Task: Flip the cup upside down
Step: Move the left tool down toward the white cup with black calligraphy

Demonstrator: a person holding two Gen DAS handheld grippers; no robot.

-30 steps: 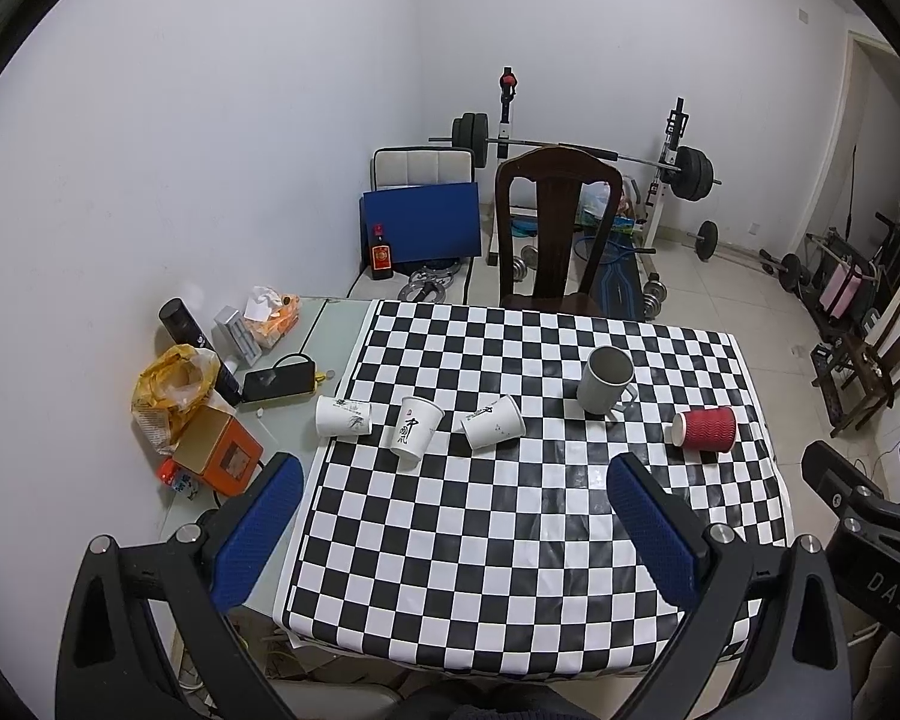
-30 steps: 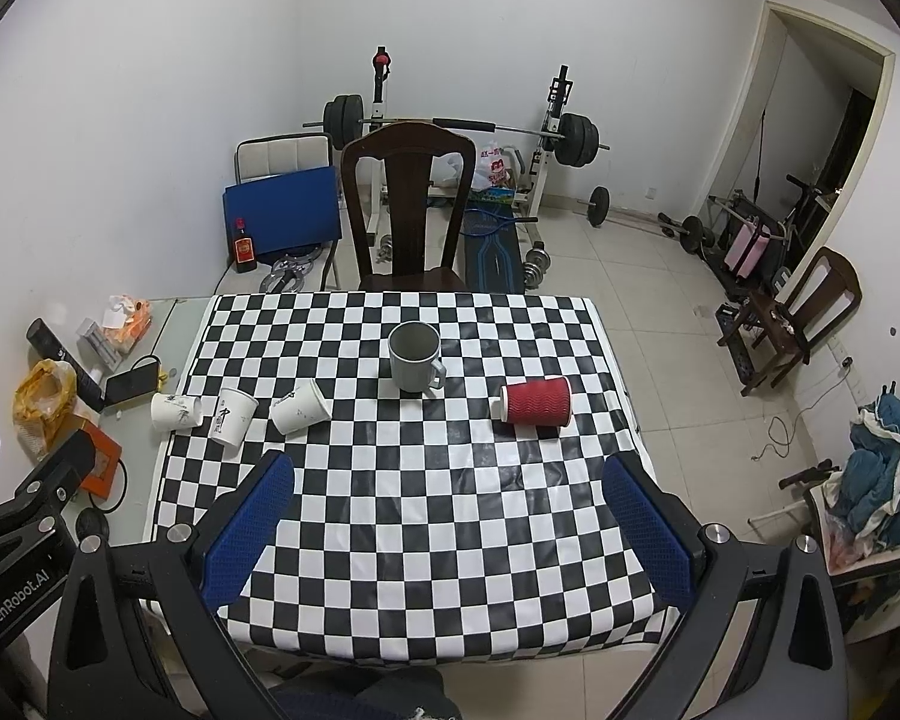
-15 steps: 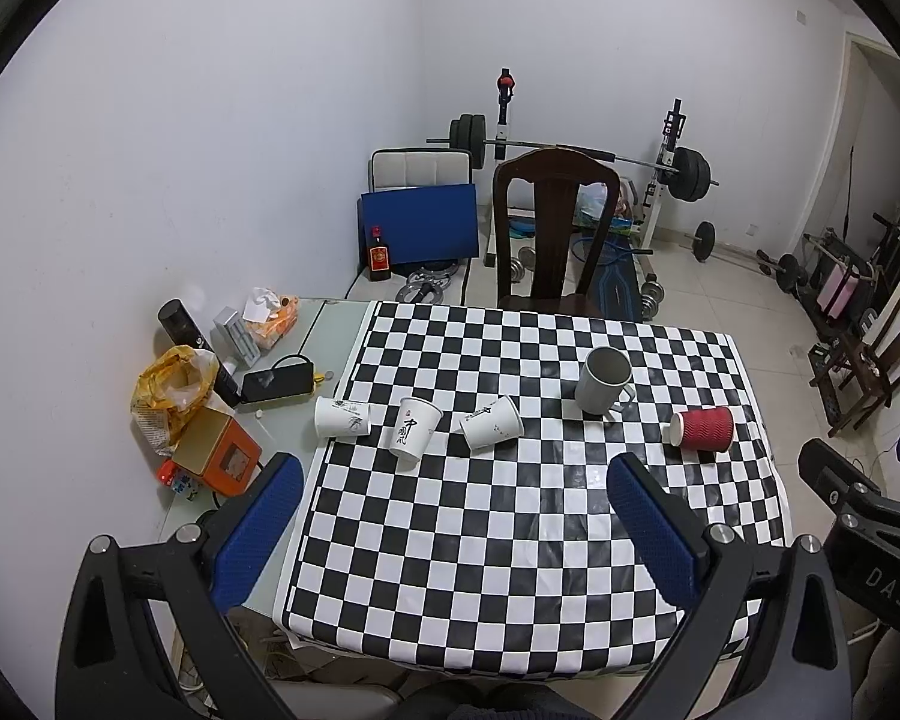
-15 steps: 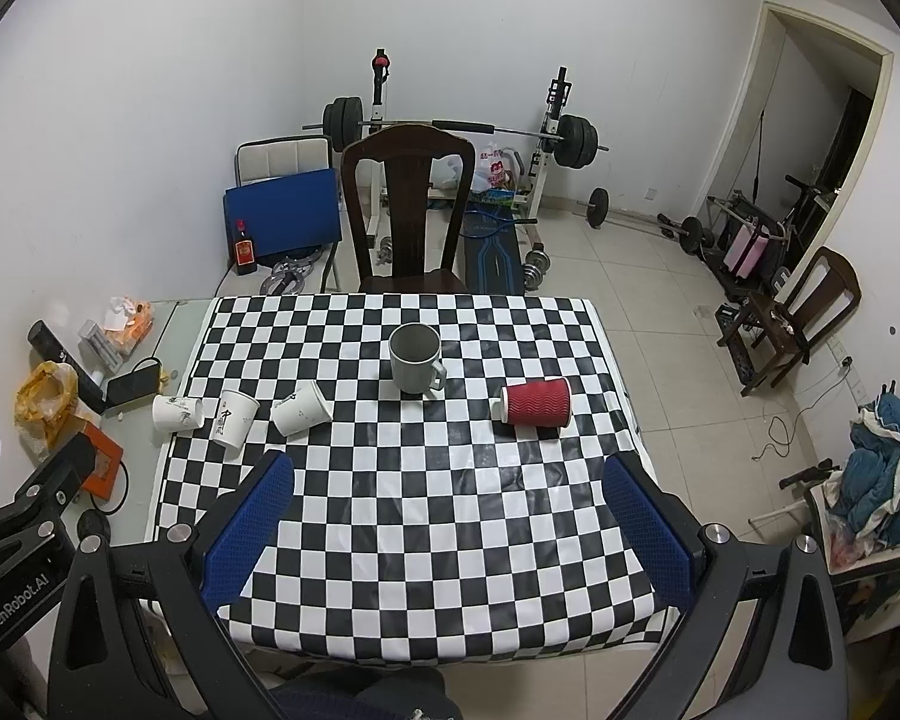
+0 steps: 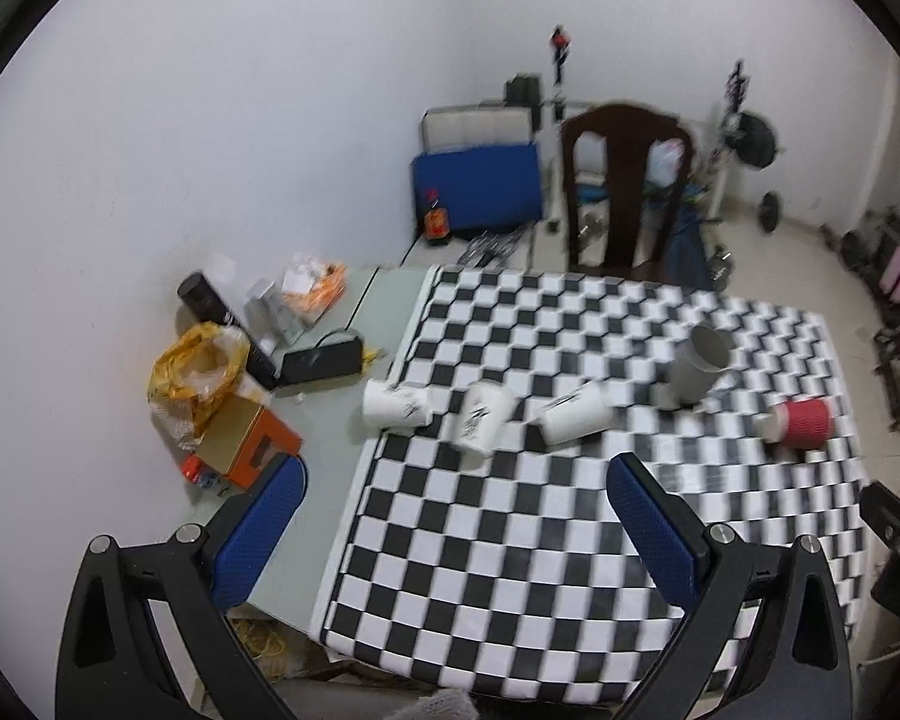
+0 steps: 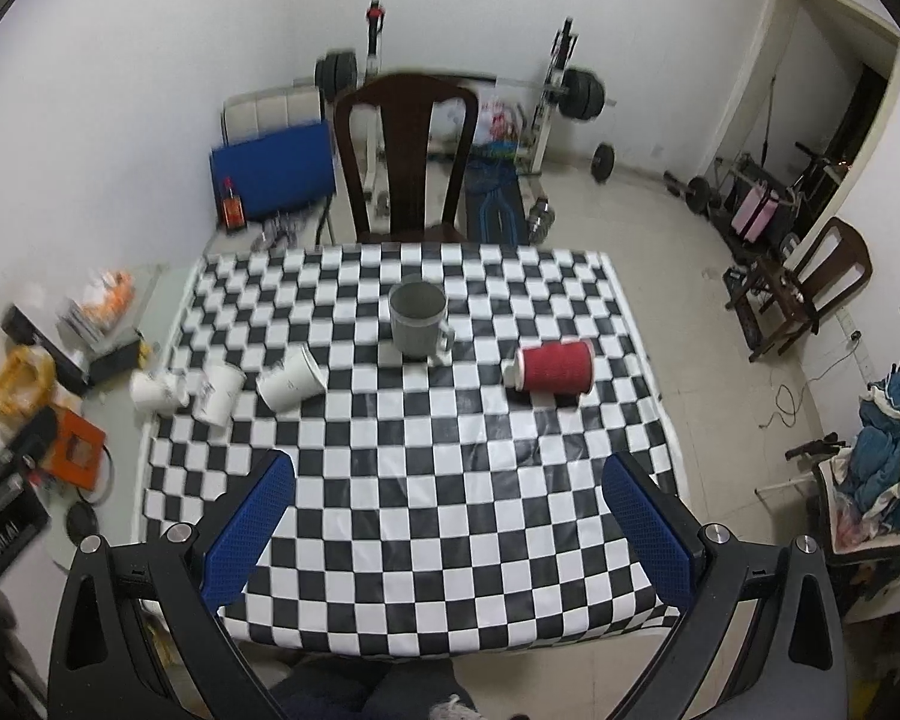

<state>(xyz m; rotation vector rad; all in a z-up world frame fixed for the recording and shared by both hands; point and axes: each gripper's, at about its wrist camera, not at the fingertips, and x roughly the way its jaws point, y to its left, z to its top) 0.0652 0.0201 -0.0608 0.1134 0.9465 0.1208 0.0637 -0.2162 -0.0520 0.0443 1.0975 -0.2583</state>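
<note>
I hold my left gripper (image 5: 450, 516) and right gripper (image 6: 447, 513) spread wide and empty above the checkered table (image 6: 426, 480); the grey cup (image 6: 417, 324) stands upright mid-table, untouched, so I judge flipping not yet begun

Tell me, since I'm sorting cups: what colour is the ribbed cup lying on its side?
Red; the ribbed cup shows best in the right wrist view.

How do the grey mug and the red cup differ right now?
Pose: the grey mug stands upright, mouth up; the red cup lies on its side. Build: the mug is smooth with a handle; the red cup is ribbed, no handle. Position: the mug sits near the middle of the checkered tablecloth, the red cup nearer its right edge. Neither is gripped.
</note>
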